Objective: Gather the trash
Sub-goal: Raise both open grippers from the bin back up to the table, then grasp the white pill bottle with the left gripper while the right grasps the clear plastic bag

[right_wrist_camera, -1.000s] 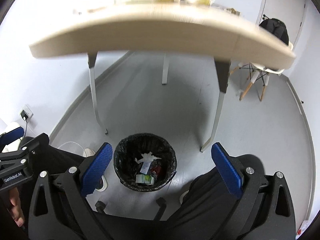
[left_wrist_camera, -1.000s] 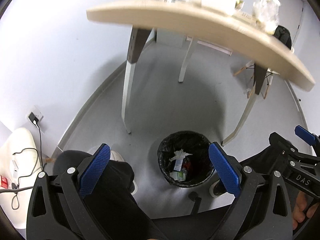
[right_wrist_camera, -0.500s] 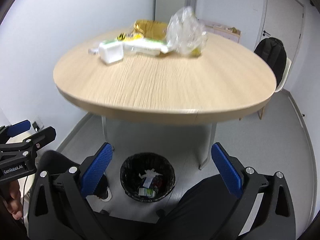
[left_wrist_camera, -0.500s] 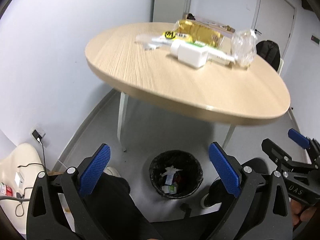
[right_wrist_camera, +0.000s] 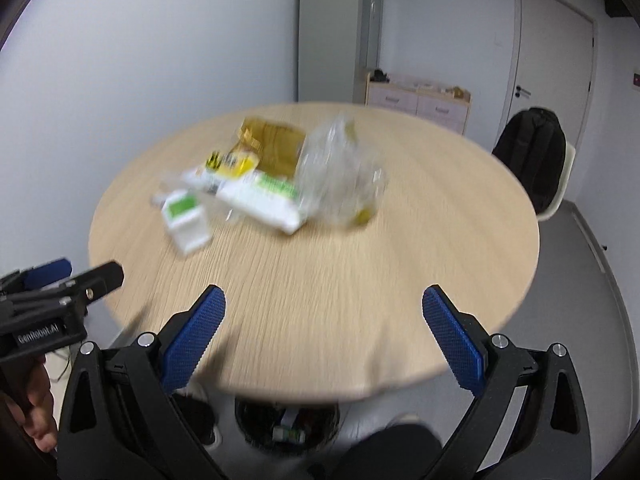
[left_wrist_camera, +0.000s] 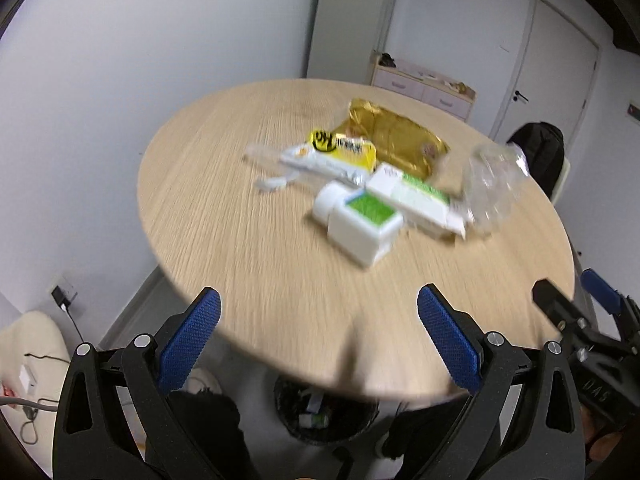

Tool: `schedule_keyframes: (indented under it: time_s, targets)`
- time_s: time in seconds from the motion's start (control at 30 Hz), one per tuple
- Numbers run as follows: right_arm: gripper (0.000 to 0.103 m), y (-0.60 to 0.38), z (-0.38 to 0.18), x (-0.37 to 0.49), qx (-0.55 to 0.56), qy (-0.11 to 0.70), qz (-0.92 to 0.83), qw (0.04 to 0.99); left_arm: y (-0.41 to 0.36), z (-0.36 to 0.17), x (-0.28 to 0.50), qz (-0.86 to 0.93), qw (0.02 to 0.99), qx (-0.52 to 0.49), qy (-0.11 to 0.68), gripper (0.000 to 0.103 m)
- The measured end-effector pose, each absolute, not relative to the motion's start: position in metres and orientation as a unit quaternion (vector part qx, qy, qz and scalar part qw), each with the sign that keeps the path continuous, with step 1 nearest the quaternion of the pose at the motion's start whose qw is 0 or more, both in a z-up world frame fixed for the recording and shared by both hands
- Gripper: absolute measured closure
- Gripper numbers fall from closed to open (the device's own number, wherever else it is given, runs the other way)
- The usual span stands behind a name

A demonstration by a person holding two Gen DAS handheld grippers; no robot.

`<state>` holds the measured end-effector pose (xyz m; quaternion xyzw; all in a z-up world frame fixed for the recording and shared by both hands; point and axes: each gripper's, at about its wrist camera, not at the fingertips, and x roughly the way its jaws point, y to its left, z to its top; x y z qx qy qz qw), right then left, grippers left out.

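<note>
Both tools sit at the near edge of the round wooden desk [left_wrist_camera: 224, 240], neither touching any trash. Left tool [left_wrist_camera: 318, 344]: released, blue pads wide apart, nothing btwn them. Right tool [right_wrist_camera: 323, 342]: same, spread wide and empty. Each shows at the side of the other's view; part of a hand [right_wrist_camera: 38, 412] grips the left tool's handle.

Trash sits in a loose cluster past the desk's centre, frames blurry so labels can't be read:
- white box w/ green top [left_wrist_camera: 360, 222], nearest to the tools, on the left side of the pile
- long white carton w/ green stripe [left_wrist_camera: 416, 198] just behind it, touching or overlapping
- crumpled clear plastic bag [right_wrist_camera: 340, 172] on the right side of the pile, against the carton
- yellow wrapper w/ black print [left_wrist_camera: 344, 148] and a flat white packet [left_wrist_camera: 316, 164] behind the box
- gold foil bag [left_wrist_camera: 396, 136] farthest back

Under the desk's near edge, on the floor: black-lined bin [right_wrist_camera: 286, 424], some scraps inside, partly hidden by the desk rim.

Black backpack [right_wrist_camera: 532, 156] rests on a chair at the right, well apart from the desk's trash. Low cabinet [right_wrist_camera: 418, 100] against the back wall beside a door.
</note>
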<state>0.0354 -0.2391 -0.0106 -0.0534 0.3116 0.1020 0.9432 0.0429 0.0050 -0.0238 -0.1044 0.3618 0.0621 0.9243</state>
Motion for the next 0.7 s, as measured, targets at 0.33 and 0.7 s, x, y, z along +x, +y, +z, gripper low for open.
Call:
schedule_keyframes:
  time_s: [0.33,0.7]
  targets:
    - [0.008,-0.234,0.011,0.129,-0.056,0.301,0.093,0.948,-0.001,-0.033,0.117,0.073,0.914,-0.097,0.388,0.006]
    - [0.029,-0.215,-0.007,0.187,-0.066,0.345,0.088,0.932,0.002,-0.038,0.145,0.083,0.905,-0.103,0.404,0.024]
